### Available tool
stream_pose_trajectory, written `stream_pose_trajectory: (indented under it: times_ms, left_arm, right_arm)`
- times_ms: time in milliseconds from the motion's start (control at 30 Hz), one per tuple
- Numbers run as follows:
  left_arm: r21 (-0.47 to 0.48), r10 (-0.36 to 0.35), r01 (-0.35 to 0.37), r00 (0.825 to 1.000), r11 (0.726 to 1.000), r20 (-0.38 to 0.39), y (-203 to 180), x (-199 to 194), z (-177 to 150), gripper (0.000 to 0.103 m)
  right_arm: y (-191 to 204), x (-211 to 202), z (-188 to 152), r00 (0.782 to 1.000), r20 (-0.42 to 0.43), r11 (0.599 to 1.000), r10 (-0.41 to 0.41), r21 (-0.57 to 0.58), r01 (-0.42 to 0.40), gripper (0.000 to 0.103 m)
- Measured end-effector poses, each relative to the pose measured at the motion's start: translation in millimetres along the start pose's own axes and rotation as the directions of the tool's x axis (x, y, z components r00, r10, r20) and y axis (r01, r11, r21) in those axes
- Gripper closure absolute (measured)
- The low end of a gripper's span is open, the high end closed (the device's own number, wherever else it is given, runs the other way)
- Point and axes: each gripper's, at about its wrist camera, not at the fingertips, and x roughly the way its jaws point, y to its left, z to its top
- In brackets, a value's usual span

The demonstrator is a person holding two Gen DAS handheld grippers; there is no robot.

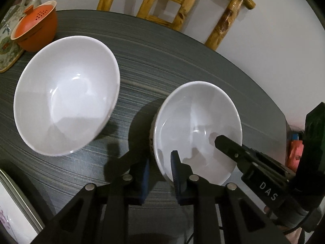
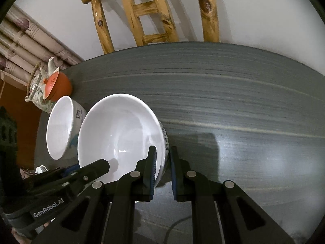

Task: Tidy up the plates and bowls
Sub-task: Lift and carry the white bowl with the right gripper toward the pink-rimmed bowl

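Left gripper [image 1: 159, 167] and right gripper [image 2: 163, 167]: jaws straddle opposite rims of the near bowl [image 1: 198, 130], contact unclear. Second bowl [image 1: 67, 95] beside it toward the bench's [image 1: 172, 61] left edge.

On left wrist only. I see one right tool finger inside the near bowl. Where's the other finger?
Observer: In the right wrist view, the right tool straddles the near bowl at its rim. The other finger is outside the wall.
Operator: Are the bowls plain white outside?
Observer: No. The near bowl has a blue pattern on its outer wall, and the far bowl carries blue print too.
Operator: What does the spout behind the orange cup belong to?
Observer: A floral teapot with a hoop handle, standing right behind the cup.
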Motion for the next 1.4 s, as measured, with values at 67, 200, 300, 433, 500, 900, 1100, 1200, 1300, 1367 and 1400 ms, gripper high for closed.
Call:
stream_pose_trajectory:
  times_ms: [67,200,300,433,500,900,1100,1200,1300,1367,1400]
  left_arm:
    - [0.001,0.003,-0.003,1.000,1.000,-0.004,-0.6,0.2,-3.3,0.084]
    - [0.004,0.006,-0.006,1.000,1.000,-0.015,-0.1,1.0,-11.0,0.086]
    - [0.010,0.006,-0.006,1.000,1.000,-0.019,0.5,-0.1,-17.9,0.086]
    - [0.020,0.009,-0.008,1.000,1.000,-0.016,-2.3,-2.7,-23.0,0.086]
    - [0.026,0.007,-0.007,1.000,1.000,-0.013,-3.3,-5.1,-25.6,0.086]
    - [0.059,-0.010,0.010,1.000,0.998,0.006,-12.7,-28.8,-43.5,0.086]
    - [0.071,-0.015,0.013,1.000,0.997,0.027,-20.7,-44.4,-47.7,0.086]
    - [0.080,-0.018,0.015,0.999,0.997,0.040,-24.4,-52.8,-50.2,0.086]
    - [0.084,-0.023,0.019,0.999,0.996,0.044,-25.4,-62.5,-57.0,0.086]
    - [0.087,-0.026,0.022,0.998,0.996,0.049,-27.6,-66.6,-59.5,0.086]
    - [0.088,-0.026,0.022,0.998,0.996,0.051,-28.3,-69.6,-61.6,0.086]
  right_arm:
    - [-1.8,-1.3,-5.1,1.000,0.000,1.000,0.000,0.006,0.000,0.090]
    - [-4.6,-4.5,-15.9,1.000,0.002,1.000,-0.002,0.020,0.002,0.090]
    - [-4.2,-8.0,-23.5,1.000,0.009,1.000,-0.009,0.018,0.008,0.090]
    - [-4.3,-12.8,-32.6,1.000,0.013,1.000,-0.007,0.025,0.006,0.090]
    - [-4.8,-14.4,-36.0,1.000,0.012,1.000,-0.009,0.028,0.008,0.090]
    - [-11.6,-30.5,-52.7,1.000,0.020,0.998,-0.003,0.064,0.002,0.090]
    - [-10.5,-47.4,-56.6,0.999,0.045,0.998,-0.008,0.065,0.005,0.090]
    - [-9.1,-57.2,-60.4,0.998,0.057,0.998,-0.009,0.068,0.005,0.090]
    - [-5.9,-65.9,-63.8,0.998,0.068,0.998,-0.011,0.065,0.007,0.090]
    - [-3.4,-72.6,-67.3,0.997,0.075,0.998,-0.013,0.065,0.008,0.090]
    - [-2.8,-75.2,-68.6,0.997,0.077,0.998,-0.015,0.064,0.011,0.090]
